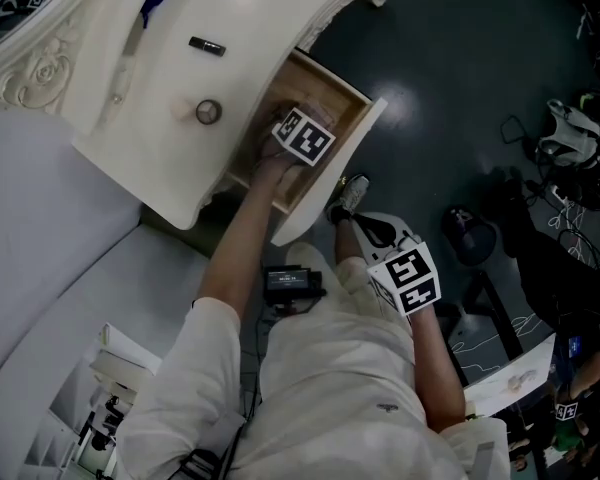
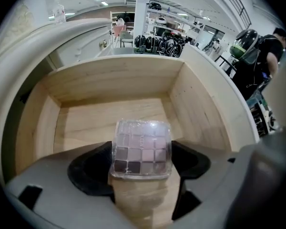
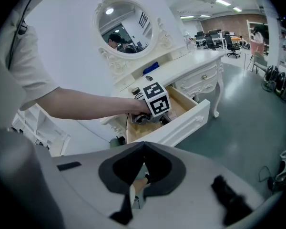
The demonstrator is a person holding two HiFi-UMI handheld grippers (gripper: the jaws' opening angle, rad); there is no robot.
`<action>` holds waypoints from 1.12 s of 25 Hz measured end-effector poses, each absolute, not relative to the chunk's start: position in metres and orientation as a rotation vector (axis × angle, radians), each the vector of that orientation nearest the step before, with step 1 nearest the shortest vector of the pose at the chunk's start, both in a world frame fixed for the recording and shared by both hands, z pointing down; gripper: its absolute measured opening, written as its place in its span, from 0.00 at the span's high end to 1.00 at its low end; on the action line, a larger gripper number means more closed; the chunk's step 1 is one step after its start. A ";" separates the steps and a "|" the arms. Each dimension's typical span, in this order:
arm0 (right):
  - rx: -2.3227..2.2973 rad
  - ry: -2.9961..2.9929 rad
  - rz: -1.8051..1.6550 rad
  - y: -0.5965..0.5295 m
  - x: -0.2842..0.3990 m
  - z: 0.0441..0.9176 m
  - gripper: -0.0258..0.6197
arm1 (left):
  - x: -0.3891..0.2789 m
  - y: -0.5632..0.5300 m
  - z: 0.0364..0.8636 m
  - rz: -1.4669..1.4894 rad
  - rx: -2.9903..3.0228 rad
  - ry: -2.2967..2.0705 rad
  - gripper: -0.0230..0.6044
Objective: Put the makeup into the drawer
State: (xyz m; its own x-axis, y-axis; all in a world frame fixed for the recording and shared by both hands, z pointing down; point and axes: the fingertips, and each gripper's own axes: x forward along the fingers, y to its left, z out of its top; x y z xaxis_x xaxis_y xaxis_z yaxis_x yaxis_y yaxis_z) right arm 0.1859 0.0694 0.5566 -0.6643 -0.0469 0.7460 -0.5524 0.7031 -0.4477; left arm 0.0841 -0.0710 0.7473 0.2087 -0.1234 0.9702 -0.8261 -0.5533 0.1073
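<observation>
On the left, the white dressing table [image 1: 242, 8] carries a dark tube [image 1: 207, 46] and a small round tin [image 1: 208, 111]. In the centre, the left gripper [image 1: 302, 136] is down inside the open wooden drawer [image 1: 352, 96], its jaws clamped on the eyeshadow palette [image 2: 142, 147], low over the drawer floor. Over on the right, the right gripper [image 3: 143, 162] hangs by the person's knee, jaws pressed together, nothing between them.

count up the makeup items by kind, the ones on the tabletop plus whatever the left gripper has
eyeshadow palette: 1, clamped in the left gripper at the open drawer
dark tube: 1, lying on the tabletop
small round container: 1, on the tabletop near the drawer
total: 3
</observation>
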 end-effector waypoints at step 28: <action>0.565 -2.299 0.761 0.057 0.171 0.484 0.94 | 0.090 0.006 0.512 1.033 1.963 -1.125 0.49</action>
State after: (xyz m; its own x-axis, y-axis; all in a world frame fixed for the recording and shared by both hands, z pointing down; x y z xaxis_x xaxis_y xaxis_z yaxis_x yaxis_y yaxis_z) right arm 0.1715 0.0569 0.4836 -0.7005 -0.1904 0.6878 -0.5631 0.7395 -0.3688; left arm 0.0895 0.0057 0.5116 0.3236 -0.3876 0.8632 -0.8932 -0.4262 0.1435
